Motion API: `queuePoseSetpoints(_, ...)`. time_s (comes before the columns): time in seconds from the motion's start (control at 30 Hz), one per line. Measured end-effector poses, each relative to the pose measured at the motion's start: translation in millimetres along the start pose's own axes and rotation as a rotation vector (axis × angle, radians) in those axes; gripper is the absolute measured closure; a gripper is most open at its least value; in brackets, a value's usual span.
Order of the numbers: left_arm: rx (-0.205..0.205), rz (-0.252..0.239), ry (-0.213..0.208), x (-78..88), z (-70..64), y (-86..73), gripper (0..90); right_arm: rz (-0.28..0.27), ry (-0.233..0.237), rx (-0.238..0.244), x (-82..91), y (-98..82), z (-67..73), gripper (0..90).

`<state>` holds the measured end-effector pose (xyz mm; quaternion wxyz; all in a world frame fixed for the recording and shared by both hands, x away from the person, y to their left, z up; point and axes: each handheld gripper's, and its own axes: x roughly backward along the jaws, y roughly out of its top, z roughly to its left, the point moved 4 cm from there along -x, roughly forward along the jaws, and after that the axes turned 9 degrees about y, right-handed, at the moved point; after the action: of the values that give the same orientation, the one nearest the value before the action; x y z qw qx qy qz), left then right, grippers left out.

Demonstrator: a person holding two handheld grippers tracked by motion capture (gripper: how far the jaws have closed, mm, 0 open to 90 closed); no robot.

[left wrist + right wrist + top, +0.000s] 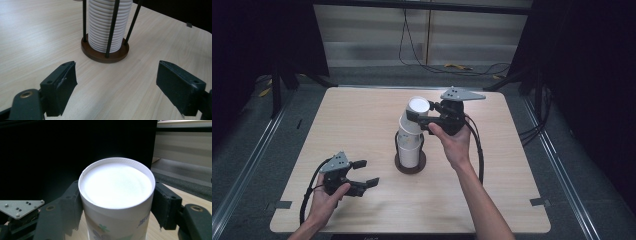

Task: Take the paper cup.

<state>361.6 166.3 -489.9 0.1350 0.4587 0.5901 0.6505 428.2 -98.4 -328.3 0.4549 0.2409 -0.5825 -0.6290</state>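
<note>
A white paper cup, bottom side up with a printed pattern on its wall, sits between the black jaws of my right gripper, which is shut on it from both sides. It hangs tilted just above a stack of white cups standing in a holder with a round brown base and thin black rods. My left gripper rests low near the table's front left, open, with nothing between its jaws, pointing toward the holder.
The wooden table has rounded corners, with tape tabs at its front corners. Dark curtains and cables lie on the floor beyond its far edge. The left gripper's grey plate shows at the lower left of the right gripper view.
</note>
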Motion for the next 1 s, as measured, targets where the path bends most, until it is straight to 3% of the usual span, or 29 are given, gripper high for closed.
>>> queuePoseSetpoints(0.2, 0.012, -0.01, -0.028, -3.4, -1.0, 6.5, 19.5, -0.013, -0.009, -0.002, 14.9, 2.8, 3.0, 34.2)
queuePoseSetpoints(0.53, -0.03, -0.031, -0.046, -12.0, -6.4, 28.2, 18.6, 0.017, -0.029, -0.001, 46.5, -0.3, 7.4, 34.3)
queuePoseSetpoints(0.63, -0.028, -0.052, -0.071, -13.3, -12.2, 38.8, 18.5, 0.021, -0.028, -0.005, 53.9, -5.1, 9.7, 34.4)
queuePoseSetpoints(0.77, -0.051, -0.037, -0.092, -16.0, -18.4, 47.8, 18.5, 0.03, -0.033, -0.017, 66.9, -18.6, 12.5, 34.4)
queuePoseSetpoints(1.0, -0.063, -0.033, -0.121, -26.2, -26.0, 50.7, 17.8, 0.057, -0.029, -0.048, 70.9, -41.0, 12.4, 34.5)
